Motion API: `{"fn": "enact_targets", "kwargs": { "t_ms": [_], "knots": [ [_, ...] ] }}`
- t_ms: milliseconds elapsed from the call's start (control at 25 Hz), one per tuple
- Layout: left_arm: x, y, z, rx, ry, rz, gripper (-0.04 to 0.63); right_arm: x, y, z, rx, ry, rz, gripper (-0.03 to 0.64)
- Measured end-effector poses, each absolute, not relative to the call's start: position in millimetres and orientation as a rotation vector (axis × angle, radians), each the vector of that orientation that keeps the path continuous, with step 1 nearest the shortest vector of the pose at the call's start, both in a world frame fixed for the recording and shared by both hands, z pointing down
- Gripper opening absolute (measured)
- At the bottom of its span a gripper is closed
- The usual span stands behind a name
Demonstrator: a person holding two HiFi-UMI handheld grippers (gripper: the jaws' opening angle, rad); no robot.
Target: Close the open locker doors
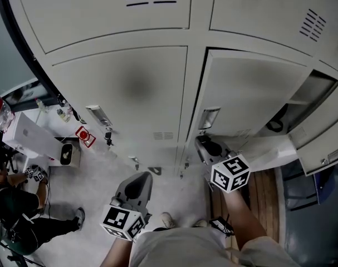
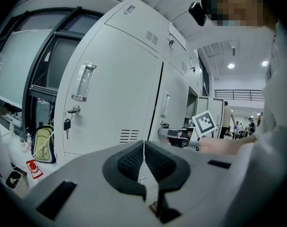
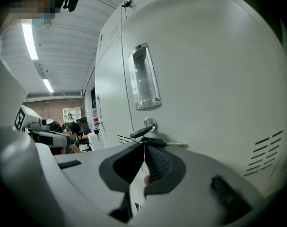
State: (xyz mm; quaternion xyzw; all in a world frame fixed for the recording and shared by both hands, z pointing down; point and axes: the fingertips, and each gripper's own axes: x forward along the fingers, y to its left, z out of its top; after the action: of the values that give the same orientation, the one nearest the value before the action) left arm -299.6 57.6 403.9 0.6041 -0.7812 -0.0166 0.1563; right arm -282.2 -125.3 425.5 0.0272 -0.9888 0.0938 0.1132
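Right tongs [image 1: 206, 145], clenched on nothing, meet the ajar locker door [image 1: 252, 90] near its key; next, push it flush. Left tongs [image 1: 141, 178] hang clenched, empty.

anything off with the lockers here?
Yes. The far-right door hangs wide open, baring its compartment. The door beside it, at the right gripper, sits ajar, a dark gap along its edge.

A yellow-green backpack [image 2: 43, 143] stands well left of the left jaws, with a red-and-white sign [image 2: 33, 168] on the floor just beside it. Farther left, a person in dark clothes [image 1: 18, 216] sits on the floor. Wooden planks [image 1: 266, 196] lie right of the right jaws.
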Motion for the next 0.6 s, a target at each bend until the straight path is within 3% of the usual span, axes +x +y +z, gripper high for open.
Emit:
{"fn": "enact_targets", "kwargs": {
  "t_ms": [600],
  "knots": [
    [-313.5, 61.9, 410.7, 1.673, -2.253, -0.048, 0.021, -301.1, -139.9, 430.7, 0.081, -2.897, 0.295, 0.028]
  ]
}}
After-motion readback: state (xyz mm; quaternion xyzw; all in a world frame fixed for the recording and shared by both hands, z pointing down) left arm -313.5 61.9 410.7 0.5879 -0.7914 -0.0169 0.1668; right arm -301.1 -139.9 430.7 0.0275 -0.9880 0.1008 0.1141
